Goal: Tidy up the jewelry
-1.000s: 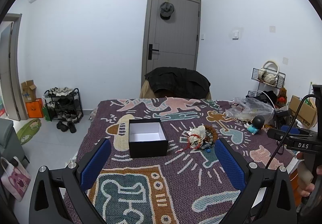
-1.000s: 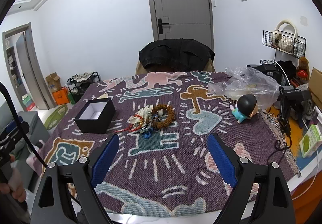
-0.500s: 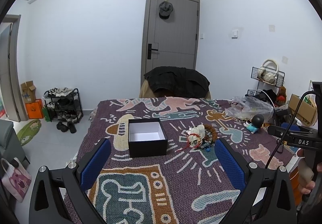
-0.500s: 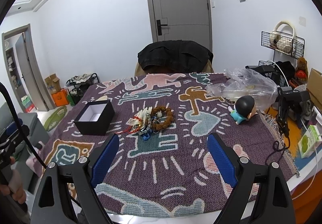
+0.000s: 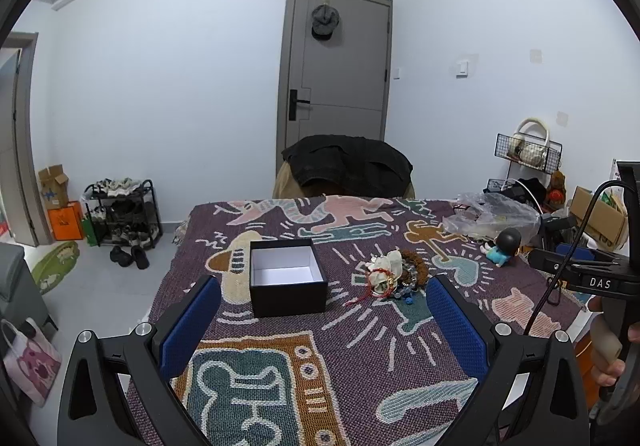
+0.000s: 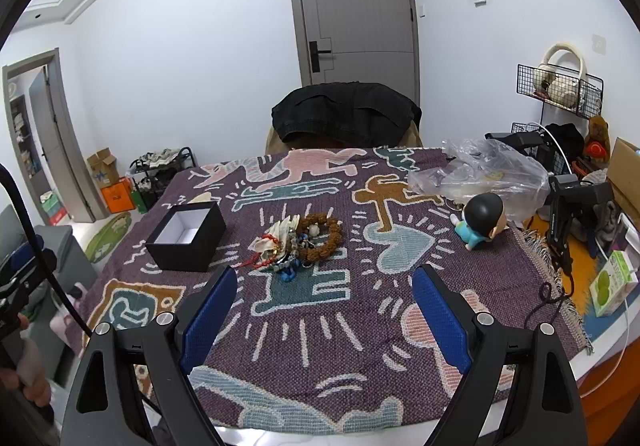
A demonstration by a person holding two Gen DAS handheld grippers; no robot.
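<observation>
A heap of jewelry point(image 6: 298, 244) lies mid-table on the patterned cloth: a brown bead bracelet, white shells, a red cord and blue beads. It also shows in the left wrist view point(image 5: 394, 274). An open black box point(image 5: 286, 278) with a white, empty inside stands left of the heap; it shows in the right wrist view too point(image 6: 186, 238). My left gripper point(image 5: 324, 330) is open and empty, held above the near cloth just short of the box. My right gripper point(image 6: 324, 316) is open and empty, a little short of the heap.
A small figurine with a black head point(image 6: 480, 219) lies right of the heap. A crumpled clear plastic bag point(image 6: 480, 173) sits at the back right. A chair with a black jacket point(image 6: 346, 113) stands behind the table. The cloth's fringed right edge point(image 6: 556, 278) is near cables and a carton.
Both grippers have moved slightly forward toward the table's middle, so the box and the jewelry heap look a little nearer. Jaws stay open. Nothing on the table has moved.
</observation>
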